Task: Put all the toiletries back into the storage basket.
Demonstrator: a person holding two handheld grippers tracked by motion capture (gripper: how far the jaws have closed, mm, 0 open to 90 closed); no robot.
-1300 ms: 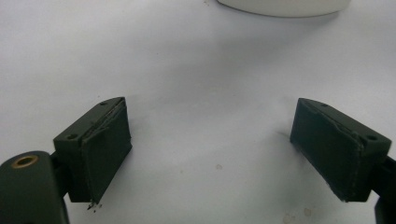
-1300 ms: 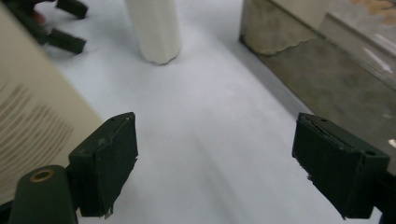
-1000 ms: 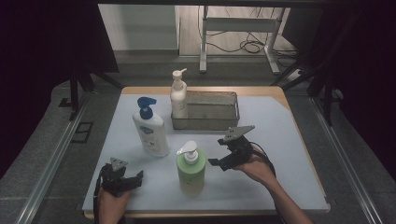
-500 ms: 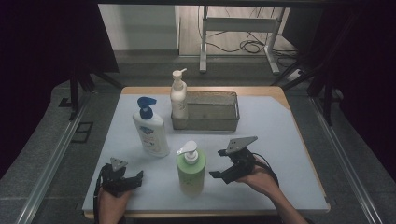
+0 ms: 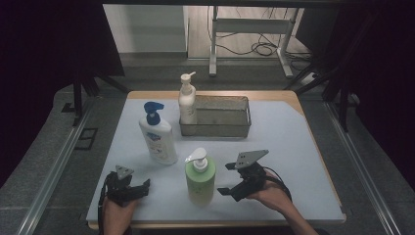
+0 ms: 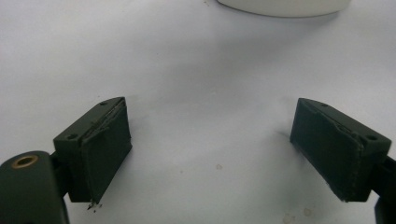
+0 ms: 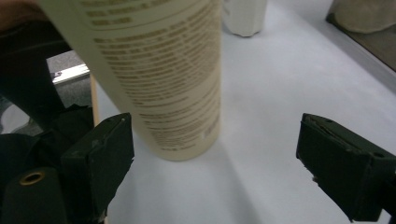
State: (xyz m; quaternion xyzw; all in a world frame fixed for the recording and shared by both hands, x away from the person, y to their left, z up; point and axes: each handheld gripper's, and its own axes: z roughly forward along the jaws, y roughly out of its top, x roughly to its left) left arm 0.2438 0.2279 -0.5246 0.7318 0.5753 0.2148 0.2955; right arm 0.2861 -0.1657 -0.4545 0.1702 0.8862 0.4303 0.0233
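A green pump bottle (image 5: 200,180) stands upright near the table's front edge. My right gripper (image 5: 226,178) sits just right of it, open, with its jaws pointing at the bottle. In the right gripper view the bottle's printed body (image 7: 163,79) rises ahead, nearer the left pad (image 7: 100,158), and neither pad touches it. My left gripper (image 5: 142,186) rests at the front left, open over bare table (image 6: 210,70), with nothing between its pads (image 6: 105,154).
A white bottle with a blue pump (image 5: 157,134) stands behind the left gripper. A cream pump bottle (image 5: 187,100) stands at the left end of a grey metal basket (image 5: 220,128) at the back. The table's front edge runs just below both hands.
My right gripper has moved toward the front edge and slightly left, closer to the green bottle. The left gripper and the bottles have stayed put.
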